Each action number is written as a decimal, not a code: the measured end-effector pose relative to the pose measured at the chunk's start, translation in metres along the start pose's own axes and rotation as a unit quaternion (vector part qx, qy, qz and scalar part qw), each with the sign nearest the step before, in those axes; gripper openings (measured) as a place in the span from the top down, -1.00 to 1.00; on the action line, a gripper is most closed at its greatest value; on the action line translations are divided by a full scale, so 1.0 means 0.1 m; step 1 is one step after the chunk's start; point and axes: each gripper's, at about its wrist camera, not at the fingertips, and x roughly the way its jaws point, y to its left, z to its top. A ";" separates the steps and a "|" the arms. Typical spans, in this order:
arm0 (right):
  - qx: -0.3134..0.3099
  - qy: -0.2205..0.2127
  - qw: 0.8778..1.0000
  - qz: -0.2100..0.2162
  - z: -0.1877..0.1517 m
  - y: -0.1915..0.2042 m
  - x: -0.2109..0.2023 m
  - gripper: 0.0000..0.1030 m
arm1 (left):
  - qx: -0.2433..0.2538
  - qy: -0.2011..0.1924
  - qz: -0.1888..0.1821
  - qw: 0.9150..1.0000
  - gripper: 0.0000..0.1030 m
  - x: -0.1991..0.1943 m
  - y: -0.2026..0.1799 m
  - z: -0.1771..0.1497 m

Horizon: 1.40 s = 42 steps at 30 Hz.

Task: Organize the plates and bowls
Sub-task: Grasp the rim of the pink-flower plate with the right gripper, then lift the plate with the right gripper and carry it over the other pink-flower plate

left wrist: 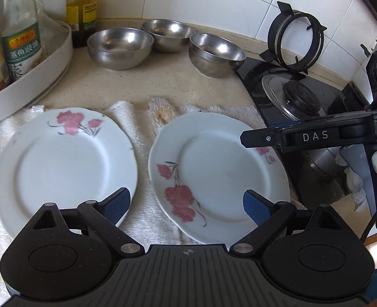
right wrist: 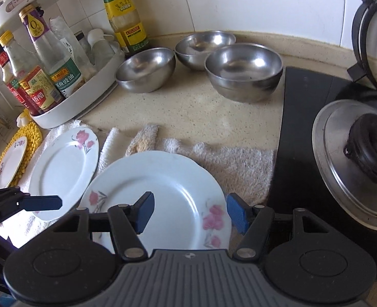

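Note:
Two white plates with pink flowers lie side by side on a white towel (left wrist: 147,204): a left plate (left wrist: 65,168) (right wrist: 63,168) and a right plate (left wrist: 219,179) (right wrist: 163,194). Three steel bowls (left wrist: 120,47) (left wrist: 168,34) (left wrist: 216,53) stand apart at the back of the counter. My left gripper (left wrist: 187,207) is open, low over the gap between the two plates. My right gripper (right wrist: 191,213) is open over the right plate's near rim, holding nothing. A third, smaller flowered plate (right wrist: 10,163) rests on a yellow mat at far left.
A white round rack (right wrist: 86,102) of sauce bottles stands at the back left. A black gas stove (right wrist: 303,128) with a burner (right wrist: 370,148) borders the towel on the right, and a black pot ring (left wrist: 296,38) leans on the tiled wall.

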 end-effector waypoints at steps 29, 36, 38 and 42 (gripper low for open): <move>-0.045 0.025 0.996 0.070 -0.10 -0.15 0.16 -0.45 | -0.009 0.015 0.061 0.998 -0.91 0.36 -0.29 0.07; -0.060 0.024 0.995 0.075 -0.12 -0.11 0.17 -0.62 | -0.011 0.018 0.076 0.997 -0.92 0.43 -0.29 0.03; -0.061 0.021 0.995 0.076 -0.13 -0.11 0.16 -0.61 | -0.009 0.017 0.081 0.997 -0.91 0.43 -0.31 0.03; -0.060 0.017 0.995 0.081 -0.14 -0.14 0.15 -0.59 | 0.000 0.014 0.093 0.996 -0.90 0.43 -0.39 0.03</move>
